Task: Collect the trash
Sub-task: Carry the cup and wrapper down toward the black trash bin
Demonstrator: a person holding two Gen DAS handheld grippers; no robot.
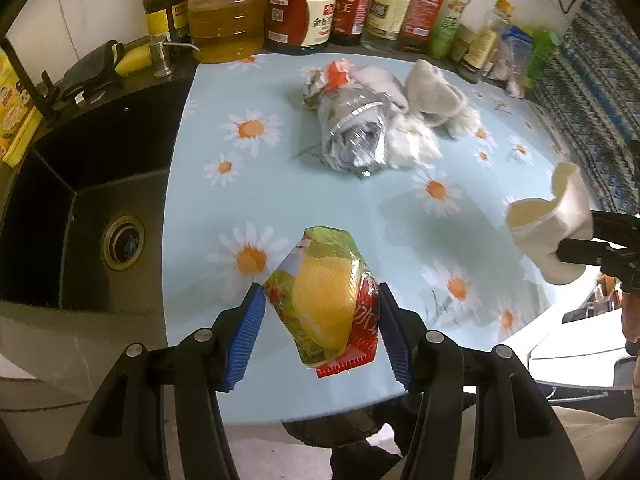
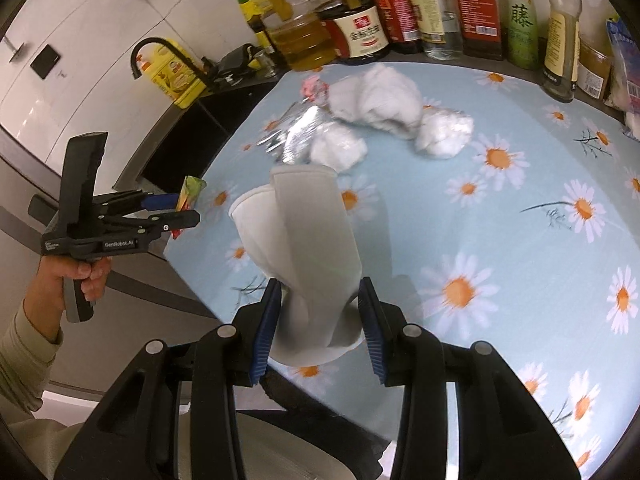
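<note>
A black sink [image 1: 100, 208] lies at the left, beside the daisy-print tablecloth [image 1: 320, 200]. The left gripper [image 1: 322, 332] pinches a yellow-green snack wrapper [image 1: 324, 296] above the cloth's near edge. Crumpled foil [image 1: 352, 132] and tissue wads [image 1: 432, 96] lie mid-table before the bottles [image 1: 304, 8], and at the right the right gripper [image 2: 318, 316] clamps a crushed white paper cup [image 2: 300, 248].

White tiled wall [image 2: 80, 20]; black sink [image 1: 80, 200]; daisy-print tabletop [image 1: 320, 200].
</note>
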